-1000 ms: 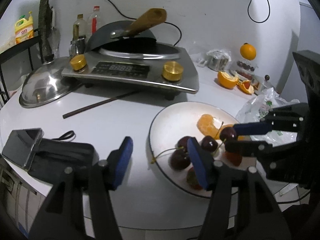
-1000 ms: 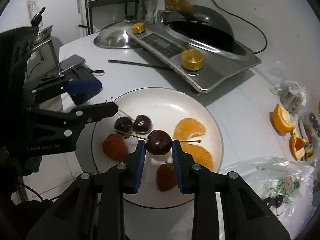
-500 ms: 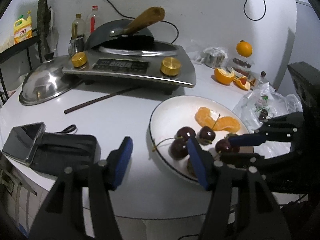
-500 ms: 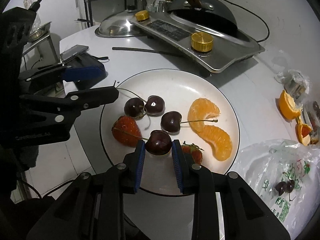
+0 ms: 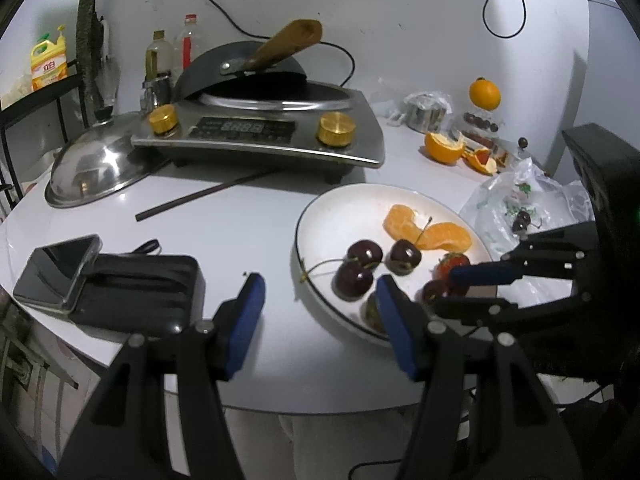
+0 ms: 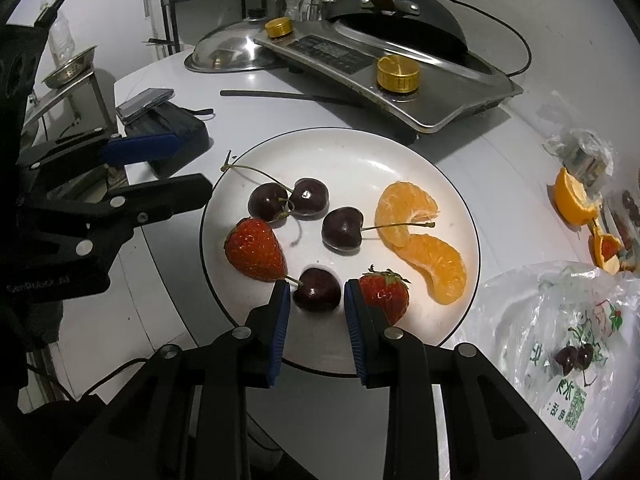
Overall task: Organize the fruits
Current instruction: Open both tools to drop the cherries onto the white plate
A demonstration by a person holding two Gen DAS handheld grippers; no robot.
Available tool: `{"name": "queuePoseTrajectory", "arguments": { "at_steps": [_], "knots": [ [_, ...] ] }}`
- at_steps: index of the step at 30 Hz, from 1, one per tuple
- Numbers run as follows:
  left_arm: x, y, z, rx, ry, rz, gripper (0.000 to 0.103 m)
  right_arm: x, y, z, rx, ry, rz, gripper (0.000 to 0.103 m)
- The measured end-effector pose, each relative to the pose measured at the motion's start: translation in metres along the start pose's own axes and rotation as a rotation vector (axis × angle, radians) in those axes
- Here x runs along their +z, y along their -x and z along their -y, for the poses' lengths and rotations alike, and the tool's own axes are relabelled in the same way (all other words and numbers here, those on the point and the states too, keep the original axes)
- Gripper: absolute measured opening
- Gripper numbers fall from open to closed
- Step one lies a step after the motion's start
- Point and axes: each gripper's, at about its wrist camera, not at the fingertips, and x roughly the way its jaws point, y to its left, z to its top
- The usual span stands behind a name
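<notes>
Since a moment ago you have brought the cherry (image 6: pixel 317 289) down from above the plate (image 6: pixel 352 148) to its near part, and it now seems to rest on the white surface between the two strawberries. Your right gripper (image 6: pixel 316 294) has its blue pads either side of that cherry with slim gaps showing, so the pinch looks just released; the jaws stand slightly apart around the fruit. The larger strawberry (image 6: pixel 256 250) lies just left of the left pad, and the smaller strawberry (image 6: pixel 385 294) sits right against the right pad. Further in, three more cherries (image 6: pixel 342 228) lie near the plate's middle, two of them touching, with two orange segments (image 6: pixel 424 240) overlapping on the right side. Your left gripper (image 5: pixel 316 312) hangs spread and empty over the table (image 5: pixel 240 232) at the plate's left rim, one finger above the plate edge. Beyond the plate stands an induction cooker (image 6: pixel 384 64) with a dark pan on it. On the right, a plastic bag (image 6: pixel 560 340) holds two more cherries.
</notes>
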Motion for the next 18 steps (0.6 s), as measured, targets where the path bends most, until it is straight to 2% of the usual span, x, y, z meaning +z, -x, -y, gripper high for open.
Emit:
{"name": "queuePoseTrajectory", "arguments": {
  "at_steps": [5,18],
  "knots": [
    [-0.001,0.002,0.001,0.005,-0.004,-0.008,0.061,-0.001,0.003,0.0,-0.001,-0.009,0.008,0.038],
    [0.002,0.009,0.012,0.021,-0.015,-0.018,0.062,-0.005,0.02,0.006,-0.012,-0.015,0.045,0.038]
  ]
}}
